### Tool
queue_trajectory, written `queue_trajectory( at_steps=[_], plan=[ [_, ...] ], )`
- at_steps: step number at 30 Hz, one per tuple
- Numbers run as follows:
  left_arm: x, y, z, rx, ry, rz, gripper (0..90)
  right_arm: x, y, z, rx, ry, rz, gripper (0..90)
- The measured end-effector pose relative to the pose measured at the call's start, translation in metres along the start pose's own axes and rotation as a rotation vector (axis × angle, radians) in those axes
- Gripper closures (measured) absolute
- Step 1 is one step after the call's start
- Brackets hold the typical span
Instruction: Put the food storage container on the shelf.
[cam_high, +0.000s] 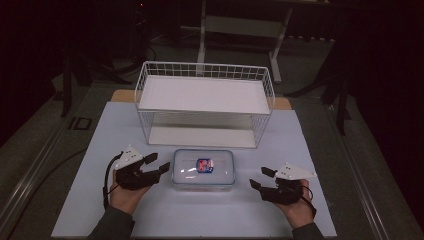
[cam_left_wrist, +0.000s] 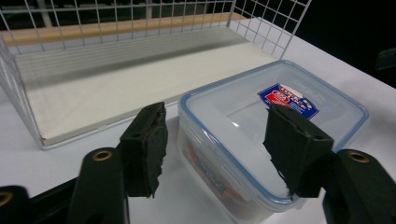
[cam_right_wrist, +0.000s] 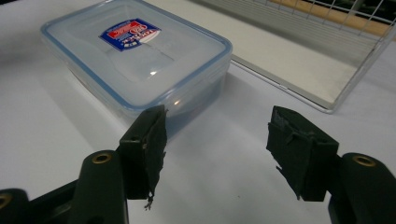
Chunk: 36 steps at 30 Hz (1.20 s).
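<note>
Fingers (cam_left_wrist: 144, 144) of the left gripper (cam_high: 156, 166) are standing apart beside the lunch box's (cam_high: 203, 168) left end, clamping nothing. Right gripper (cam_high: 262, 178) jaws are gaping too, near the box's right end. That box is sitting just before the wire shelf (cam_high: 204, 95).

The high view looks forward and down from 6 o'clock over the whole white table (cam_high: 200, 215), while the left gripper view looks close from 9 o'clock and the right gripper view from 3 o'clock, all sharing the lidded plastic container (cam_high: 203, 168) and wire rack (cam_high: 205, 95).
</note>
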<state>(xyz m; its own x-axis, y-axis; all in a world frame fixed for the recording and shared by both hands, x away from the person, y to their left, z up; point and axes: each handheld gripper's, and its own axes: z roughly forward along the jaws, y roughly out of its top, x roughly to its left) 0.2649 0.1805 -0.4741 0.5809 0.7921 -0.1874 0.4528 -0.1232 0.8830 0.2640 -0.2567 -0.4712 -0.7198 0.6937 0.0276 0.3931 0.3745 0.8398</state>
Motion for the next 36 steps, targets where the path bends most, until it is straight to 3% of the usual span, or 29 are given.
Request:
queue_trajectory(
  at_steps=[8,14,20,21,22,25,30,36],
  plan=[
    [-0.006,0.000,0.013,0.058,-0.020,0.016,33.5,0.001,0.012,0.011,-0.037,0.039,0.054,36.0],
    [-0.008,-0.001,0.022,0.082,-0.047,-0.003,32.1,0.005,0.019,0.026,-0.031,0.080,0.085,36.2],
    [-0.009,-0.003,0.031,0.109,-0.047,-0.014,29.0,0.001,0.022,0.041,-0.020,0.114,0.160,37.4],
    [-0.009,-0.003,0.034,0.114,-0.054,-0.022,29.0,0.000,0.023,0.043,-0.022,0.120,0.178,37.4],
    [-0.009,-0.003,0.035,0.115,-0.055,-0.026,28.6,-0.005,0.024,0.047,-0.031,0.139,0.227,37.4],
    [-0.009,-0.004,0.038,0.130,-0.058,-0.035,28.1,-0.010,0.023,0.052,-0.031,0.155,0.267,37.0],
    [-0.008,-0.006,0.047,0.168,-0.059,-0.047,27.1,-0.010,0.023,0.060,0.002,0.166,0.282,34.2],
    [-0.006,-0.007,0.053,0.162,-0.086,-0.079,24.7,-0.008,0.022,0.070,0.054,0.163,0.285,29.1]
  ],
)
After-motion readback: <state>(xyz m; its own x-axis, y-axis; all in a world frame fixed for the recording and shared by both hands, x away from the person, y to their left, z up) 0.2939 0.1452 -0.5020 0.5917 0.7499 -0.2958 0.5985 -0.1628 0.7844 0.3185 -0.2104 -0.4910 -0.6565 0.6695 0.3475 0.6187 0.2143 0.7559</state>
